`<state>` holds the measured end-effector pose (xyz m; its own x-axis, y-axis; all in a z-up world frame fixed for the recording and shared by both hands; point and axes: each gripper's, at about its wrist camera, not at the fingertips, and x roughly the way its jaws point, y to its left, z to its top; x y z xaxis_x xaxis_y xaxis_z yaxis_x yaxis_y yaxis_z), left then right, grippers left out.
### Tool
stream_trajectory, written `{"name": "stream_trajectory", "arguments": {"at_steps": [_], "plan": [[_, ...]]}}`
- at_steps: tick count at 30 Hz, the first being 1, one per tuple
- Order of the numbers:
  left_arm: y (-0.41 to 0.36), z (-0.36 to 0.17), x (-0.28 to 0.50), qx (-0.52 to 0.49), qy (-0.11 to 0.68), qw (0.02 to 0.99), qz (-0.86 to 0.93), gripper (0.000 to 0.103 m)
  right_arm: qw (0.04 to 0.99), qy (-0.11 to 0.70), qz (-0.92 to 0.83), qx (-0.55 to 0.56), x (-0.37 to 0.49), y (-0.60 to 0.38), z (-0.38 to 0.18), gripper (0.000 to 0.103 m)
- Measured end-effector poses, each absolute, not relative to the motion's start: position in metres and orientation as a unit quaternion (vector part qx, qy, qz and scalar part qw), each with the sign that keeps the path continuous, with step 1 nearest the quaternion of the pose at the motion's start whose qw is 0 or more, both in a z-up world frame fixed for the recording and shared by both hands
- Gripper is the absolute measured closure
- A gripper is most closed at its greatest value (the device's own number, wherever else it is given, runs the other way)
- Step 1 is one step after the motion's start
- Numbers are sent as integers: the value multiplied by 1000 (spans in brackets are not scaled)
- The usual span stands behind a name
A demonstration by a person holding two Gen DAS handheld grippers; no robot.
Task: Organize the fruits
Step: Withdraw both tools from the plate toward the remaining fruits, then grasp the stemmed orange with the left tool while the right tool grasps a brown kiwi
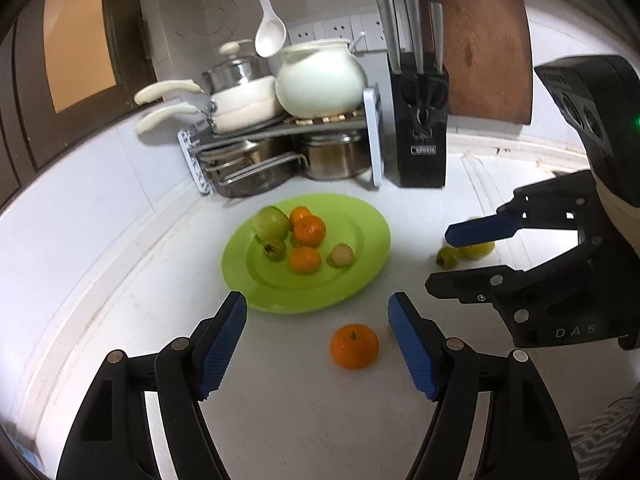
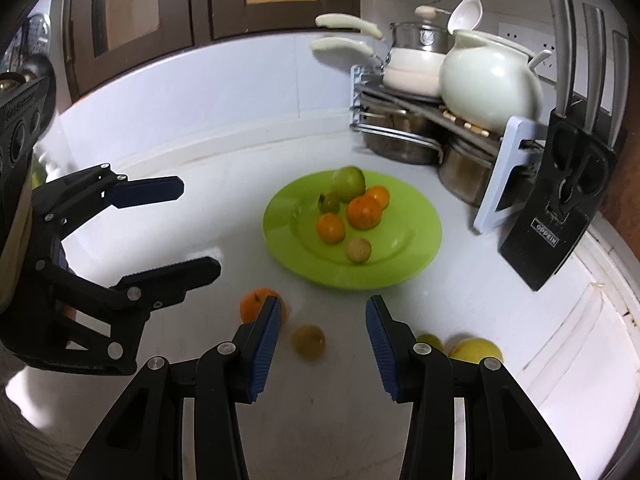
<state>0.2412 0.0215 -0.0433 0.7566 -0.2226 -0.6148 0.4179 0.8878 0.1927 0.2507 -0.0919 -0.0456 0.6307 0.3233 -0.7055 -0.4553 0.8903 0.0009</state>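
A green plate (image 1: 360, 280) (image 2: 416, 256) on the white counter holds several fruits: a green apple (image 1: 271, 222) (image 2: 349, 183), three oranges, a small dark green fruit and a pale round fruit (image 1: 341, 255) (image 2: 358, 250). A loose orange (image 1: 354, 346) (image 2: 253, 304) lies on the counter between my left gripper's (image 1: 318, 312) open fingers, untouched. My right gripper (image 2: 322, 316) (image 1: 456, 256) is open over a small brownish fruit (image 2: 308, 341). A yellow fruit (image 1: 480, 249) (image 2: 476, 350) and a small green fruit (image 1: 447, 257) (image 2: 430, 340) lie beside it.
A pot rack (image 1: 280, 152) (image 2: 424, 120) with pans and a white pot (image 1: 320, 80) stands behind the plate. A black knife block (image 1: 422, 136) (image 2: 560, 208) stands to its right, a wooden cutting board (image 1: 484, 44) behind. Brown cabinet doors (image 2: 160, 8) line the left.
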Motion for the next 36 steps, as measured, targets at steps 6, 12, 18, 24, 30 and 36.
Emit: {"name": "stream_trajectory", "arguments": {"at_steps": [6, 12, 18, 24, 30, 36], "plan": [[16, -63, 242, 171, 327, 910, -189, 30, 884, 393, 231, -107, 249, -88, -62, 58], [14, -83, 247, 182, 349, 898, -198, 30, 870, 414, 238, -120, 252, -85, -78, 58], [13, -98, 257, 192, 366, 887, -206, 30, 861, 428, 244, -129, 260, -80, -90, 58], [13, -103, 266, 192, 369, 885, -211, 31, 851, 439, 255, -133, 271, -76, -101, 58], [11, -109, 273, 182, 377, 881, -222, 35, 846, 445, 264, -128, 282, -76, -107, 58], [11, -115, 279, 164, 394, 874, -233, 47, 846, 445, 267, -127, 287, -76, -109, 58]]}}
